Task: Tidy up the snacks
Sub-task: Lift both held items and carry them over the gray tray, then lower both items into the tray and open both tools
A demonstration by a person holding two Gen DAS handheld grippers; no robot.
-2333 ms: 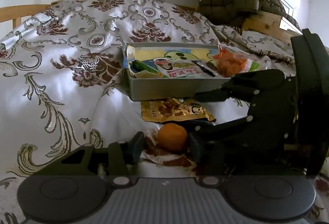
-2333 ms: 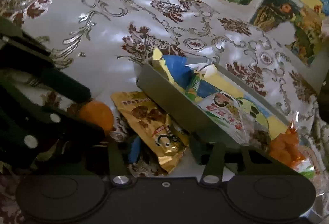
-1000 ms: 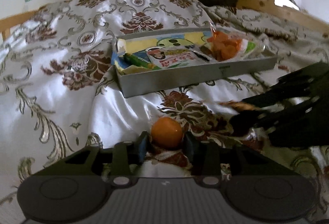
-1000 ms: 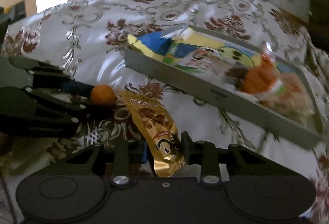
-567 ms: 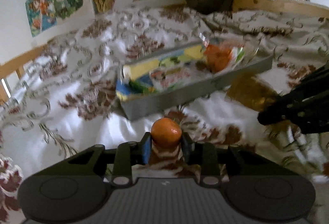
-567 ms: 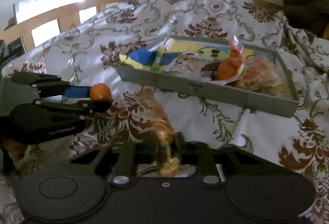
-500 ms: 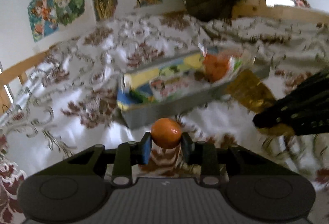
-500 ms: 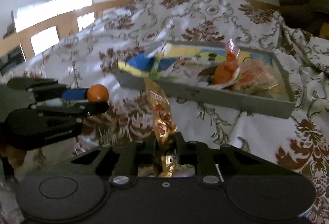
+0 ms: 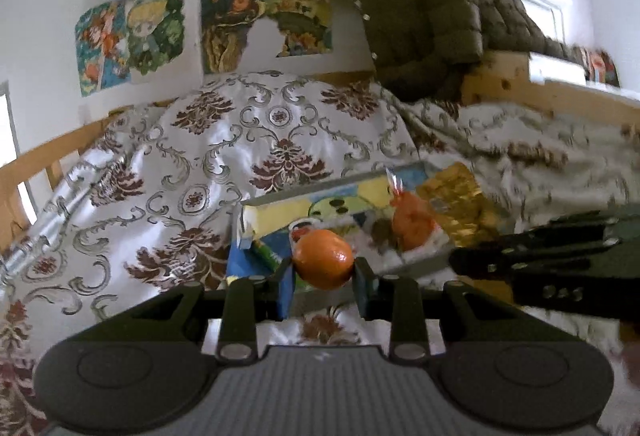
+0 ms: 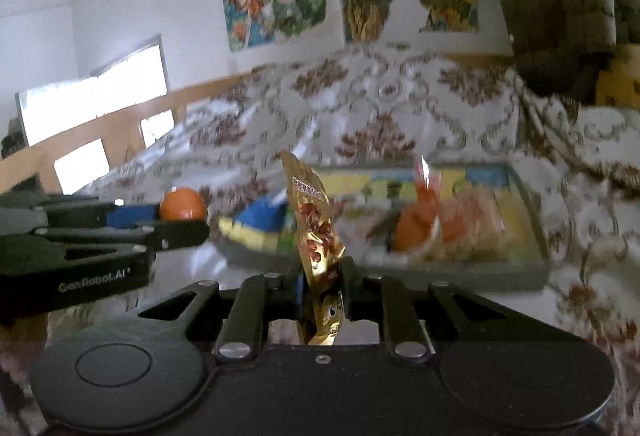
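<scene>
Fruit first: the left gripper (image 9: 323, 270) pinches a firm, round orange (image 9: 322, 258) at its widest part, above the tray (image 10: 472, 270). The right gripper (image 10: 321, 286) pinches a light, crinkly, slippery packet (image 10: 318, 236) near its bottom edge.

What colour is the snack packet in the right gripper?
Gold with red-brown print: the snack packet, clearest in the right wrist view.
</scene>
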